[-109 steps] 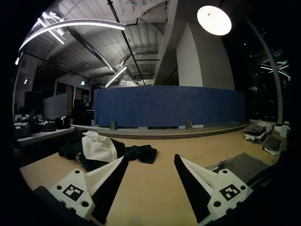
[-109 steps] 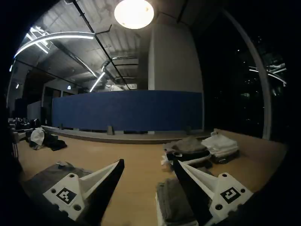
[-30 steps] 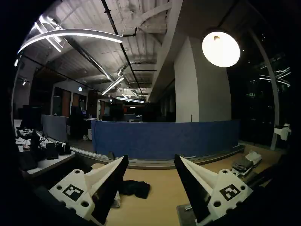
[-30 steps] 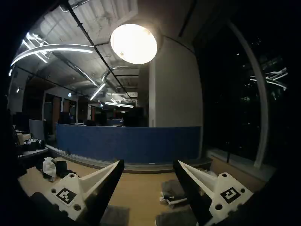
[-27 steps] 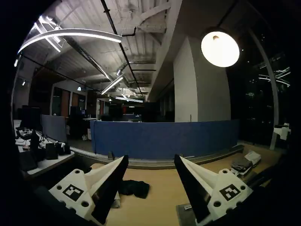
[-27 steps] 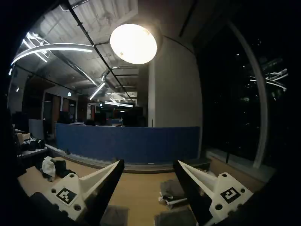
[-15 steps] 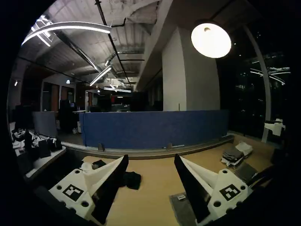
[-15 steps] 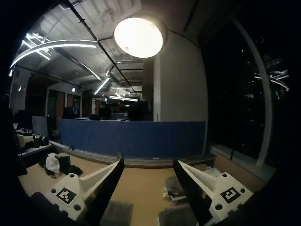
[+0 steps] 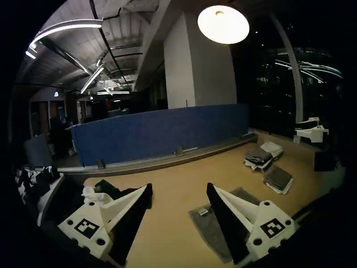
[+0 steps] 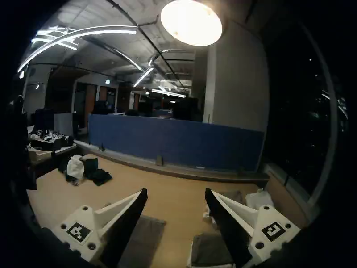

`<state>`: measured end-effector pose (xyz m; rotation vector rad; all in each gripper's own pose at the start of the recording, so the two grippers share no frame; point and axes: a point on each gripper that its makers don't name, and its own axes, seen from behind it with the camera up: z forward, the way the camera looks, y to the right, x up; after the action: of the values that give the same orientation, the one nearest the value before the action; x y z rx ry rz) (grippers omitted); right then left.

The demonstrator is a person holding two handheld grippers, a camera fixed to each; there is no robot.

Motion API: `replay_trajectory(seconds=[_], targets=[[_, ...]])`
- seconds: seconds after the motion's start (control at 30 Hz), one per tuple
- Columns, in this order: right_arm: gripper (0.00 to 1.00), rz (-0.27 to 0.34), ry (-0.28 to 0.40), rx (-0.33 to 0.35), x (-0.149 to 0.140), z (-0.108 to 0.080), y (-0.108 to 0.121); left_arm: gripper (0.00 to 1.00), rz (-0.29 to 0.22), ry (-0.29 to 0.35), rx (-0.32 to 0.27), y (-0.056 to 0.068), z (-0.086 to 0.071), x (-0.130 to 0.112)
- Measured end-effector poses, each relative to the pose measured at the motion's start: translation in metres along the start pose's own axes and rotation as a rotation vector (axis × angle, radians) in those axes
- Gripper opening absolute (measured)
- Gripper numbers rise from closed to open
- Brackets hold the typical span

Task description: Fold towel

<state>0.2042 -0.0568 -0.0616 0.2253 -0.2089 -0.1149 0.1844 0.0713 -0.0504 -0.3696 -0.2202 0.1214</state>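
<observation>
**Both jaws spread wide, nothing held, towel flat on the table**

Jaws on the left gripper [image 9: 178, 187] and the right gripper [image 10: 175, 192] stand released, with bare table [image 9: 178, 174] showing in the gap between each pair of fingers. Both grippers hang above the surface and touch no cloth.

A grey towel [image 9: 201, 223] lies spread out at the lower centre of the left gripper view, partly behind that gripper's own finger. In the right gripper view it [image 10: 145, 236] sits at the bottom, between the two fingers. The light is dim, so it may be a single layer or already doubled once; I cannot tell.

Folded stacks [image 9: 259, 156] rest at the right of the left gripper view, and a loose pile of cloth [image 10: 82, 169] lies at the left of the right gripper view.

I judge this the approach step, ahead of the fold's first grasp. The next move calls for lowering each gripper to a near corner of the towel and pinching only the edge.
</observation>
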Motion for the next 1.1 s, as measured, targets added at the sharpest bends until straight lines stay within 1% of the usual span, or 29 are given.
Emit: replay_trajectory(seconds=[0.2, 0.4, 0.5, 0.6, 0.7, 0.9, 1.1], targets=[[1.0, -0.039, -0.109, 0.09, -0.02, -0.005, -0.015, 0.9, 0.027, -0.089, -0.101, 0.022, -0.001, -0.024], [1.0, -0.086, -0.208, 0.154, -0.045, -0.007, -0.026, 0.9, 0.065, -0.163, -0.175, 0.041, -0.001, -0.048], [1.0, -0.106, -0.243, 0.184, -0.053, -0.008, -0.032, 0.9, 0.075, -0.189, -0.21, 0.051, -0.002, -0.056], [1.0, -0.118, -0.26, 0.21, -0.059, -0.009, -0.038, 0.9, 0.073, -0.206, -0.223, 0.057, -0.002, -0.062], [1.0, -0.119, -0.274, 0.226, -0.064, -0.009, -0.042, 0.9, 0.069, -0.217, -0.224, 0.059, -0.002, -0.067], [1.0, -0.123, -0.287, 0.24, -0.072, -0.007, -0.046, 0.9, 0.065, -0.235, -0.222, 0.061, -0.002, -0.076], [1.0, -0.121, -0.3, 0.249, -0.083, -0.007, -0.05, 0.9, 0.077, -0.257, -0.221, 0.065, -0.001, -0.09]])
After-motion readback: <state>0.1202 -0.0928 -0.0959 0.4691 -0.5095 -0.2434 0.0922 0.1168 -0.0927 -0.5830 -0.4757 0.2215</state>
